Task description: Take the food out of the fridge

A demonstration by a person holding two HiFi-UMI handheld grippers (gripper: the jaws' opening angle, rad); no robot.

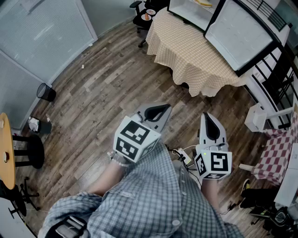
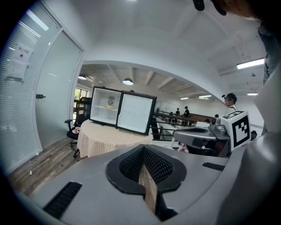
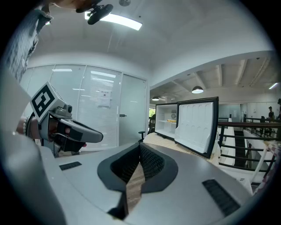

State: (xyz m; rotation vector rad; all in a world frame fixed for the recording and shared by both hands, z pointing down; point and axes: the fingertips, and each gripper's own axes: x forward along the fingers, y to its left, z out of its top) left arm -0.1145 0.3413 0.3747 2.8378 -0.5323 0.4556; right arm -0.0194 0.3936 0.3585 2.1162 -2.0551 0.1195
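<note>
A small white fridge point(image 1: 198, 11) stands on a table with a beige checked cloth point(image 1: 195, 56), far ahead of me. Its door point(image 1: 240, 32) hangs wide open. Something yellow, the food point(image 2: 109, 105), lies on the upper shelf, also showing as the food point(image 3: 172, 119) in the right gripper view. My left gripper point(image 1: 159, 110) and right gripper point(image 1: 208, 120) hover side by side close to my body, well short of the table. In each gripper view the jaws meet with nothing between them: left gripper point(image 2: 144, 150), right gripper point(image 3: 140, 147).
An office chair point(image 1: 141, 17) with a plate on it stands left of the table. A black bin point(image 1: 45, 91), a black stool point(image 1: 29, 151) and a round wooden table point(image 1: 5, 151) sit at the left. A railing point(image 1: 274, 60), a white stool point(image 1: 259, 117) and floor cables point(image 1: 184, 156) are on the right.
</note>
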